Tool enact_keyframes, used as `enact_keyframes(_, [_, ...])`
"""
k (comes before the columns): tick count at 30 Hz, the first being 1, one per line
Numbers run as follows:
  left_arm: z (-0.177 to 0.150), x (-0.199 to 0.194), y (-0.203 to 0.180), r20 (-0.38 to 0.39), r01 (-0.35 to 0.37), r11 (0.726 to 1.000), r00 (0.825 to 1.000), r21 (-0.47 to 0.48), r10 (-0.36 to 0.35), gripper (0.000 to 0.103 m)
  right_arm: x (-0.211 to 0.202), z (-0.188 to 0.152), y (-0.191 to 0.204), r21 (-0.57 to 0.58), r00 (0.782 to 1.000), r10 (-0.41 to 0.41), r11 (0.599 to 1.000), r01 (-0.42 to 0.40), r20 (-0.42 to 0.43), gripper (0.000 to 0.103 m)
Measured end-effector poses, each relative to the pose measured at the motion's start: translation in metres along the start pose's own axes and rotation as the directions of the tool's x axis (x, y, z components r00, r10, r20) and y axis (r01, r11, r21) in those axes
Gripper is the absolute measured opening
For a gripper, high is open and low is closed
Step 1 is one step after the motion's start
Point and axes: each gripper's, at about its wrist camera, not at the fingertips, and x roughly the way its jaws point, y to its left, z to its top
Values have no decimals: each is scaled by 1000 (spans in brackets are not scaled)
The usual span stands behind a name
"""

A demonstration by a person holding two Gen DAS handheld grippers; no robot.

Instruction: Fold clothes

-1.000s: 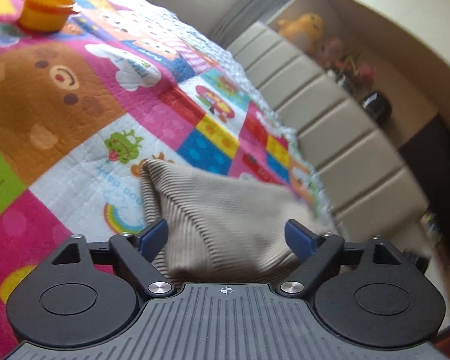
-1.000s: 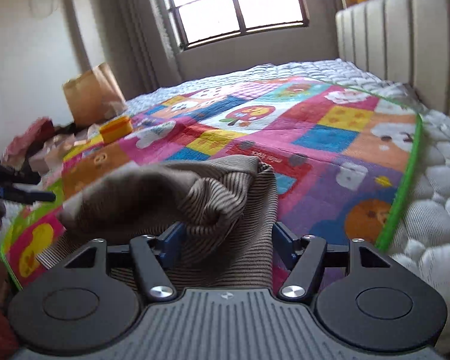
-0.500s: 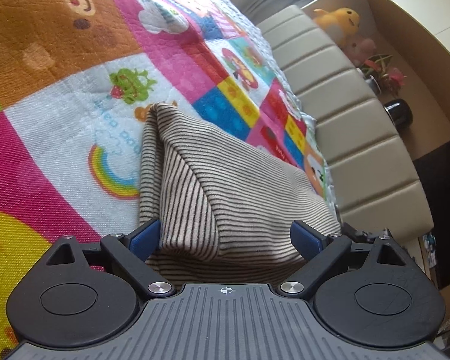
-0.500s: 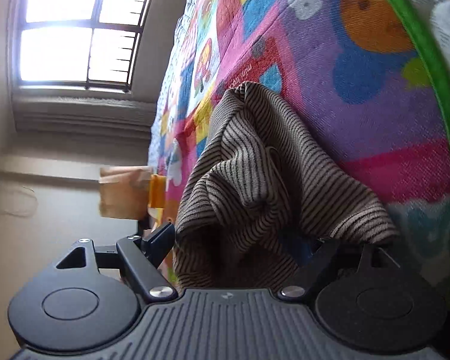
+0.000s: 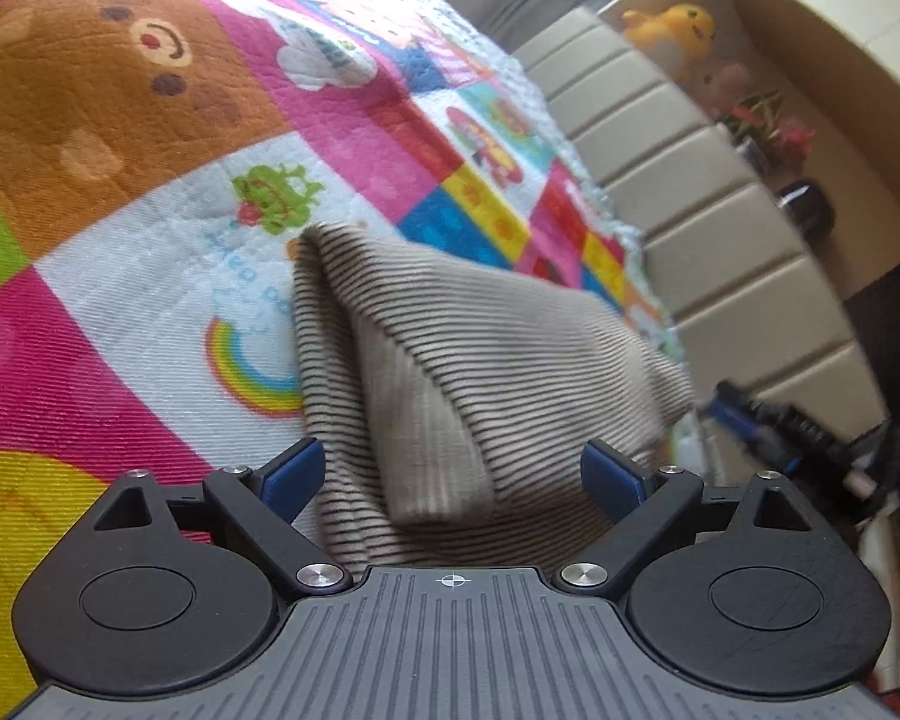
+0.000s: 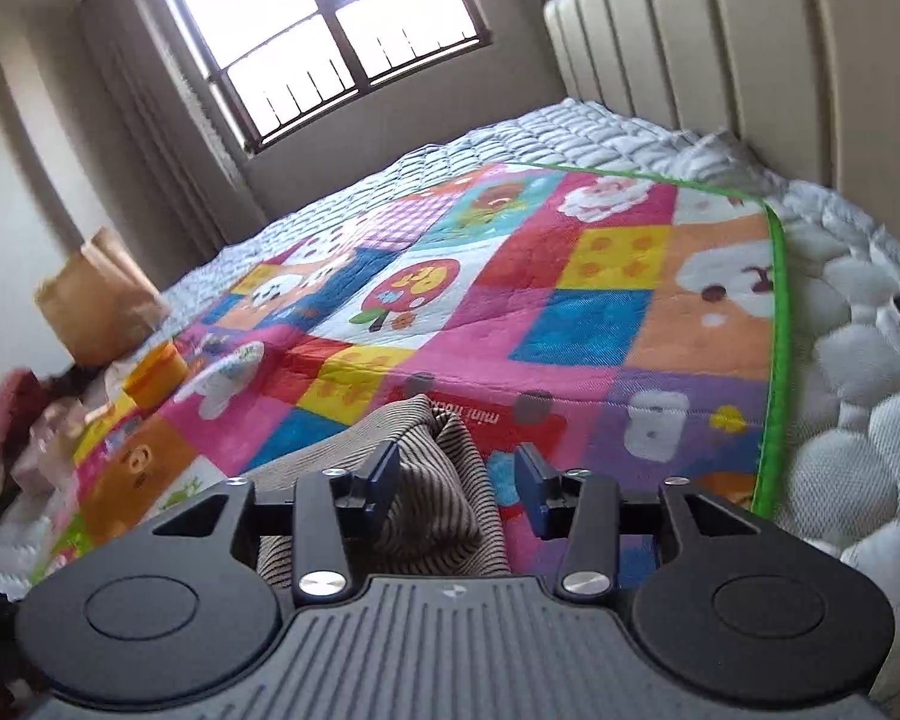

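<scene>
A beige garment with thin dark stripes [image 5: 480, 360] lies folded into a wedge on the bright patchwork quilt [image 5: 120, 300]. My left gripper [image 5: 453, 474] stands wide open, its blue pads either side of the garment's near end without pressing it. At the garment's right edge a blurred blue finger [image 5: 732, 414] of the right gripper shows. In the right wrist view a bunched corner of the garment [image 6: 438, 516] sits between the jaws of my right gripper [image 6: 459, 477], which are closing. The cloth touches the left pad; a gap remains at the right pad.
An orange tub [image 6: 153, 369] sits on the quilt [image 6: 570, 276] at the far left, a brown paper bag [image 6: 96, 300] behind it. The padded headboard [image 6: 720, 60] runs along the right. The white mattress [image 6: 858, 420] shows past the quilt's green edge.
The right wrist view has rolled back level and its jaws have narrowed around the garment's corner. The bunched cloth has come down lower. The left gripper has dipped slightly and stays wide open.
</scene>
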Motion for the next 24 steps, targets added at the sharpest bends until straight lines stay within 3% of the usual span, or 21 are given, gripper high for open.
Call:
enact_keyframes(2, [2,0,-1,14,8,1000,1000,-12,-8,97,13,6,-35,130,995,98,987,-95,-20,64])
enact_keyframes(4, [3,8,-3,8,-19,1000,1000,-20,19,97,38,6,-44,149,990,129,982,-119,-59,67])
enact_keyframes(9, [1,34,-7,-25,-27,999,999,-34,27,97,100,-17,-27,32,980,120,993,-117,-156,75])
enact_keyframes(10, [2,39,-10,-23,-36,999,999,-25,35,96,110,-16,-23,6,979,127,992,-127,-158,71])
enact_keyframes(11, [2,43,-13,-20,-49,999,999,-11,48,95,120,-15,-20,-21,978,133,990,-138,-160,58])
enact_keyframes(14, [2,54,-27,0,-119,992,993,52,119,78,137,-12,-8,-111,977,150,980,-168,-151,32])
enact_keyframes(16, [1,52,-37,16,-154,983,988,102,153,51,133,-4,0,-151,979,155,973,-174,-129,28])
enact_keyframes(18, [2,40,-46,35,-139,983,990,118,136,35,122,7,1,-155,977,181,968,-197,-110,25])
enact_keyframes(21, [2,10,-56,78,-65,989,995,130,55,34,85,8,10,-115,963,261,957,-267,-64,24])
enact_keyframes(24, [-9,-8,-62,85,-53,985,996,166,39,35,53,-9,8,-61,947,321,945,-322,-19,24])
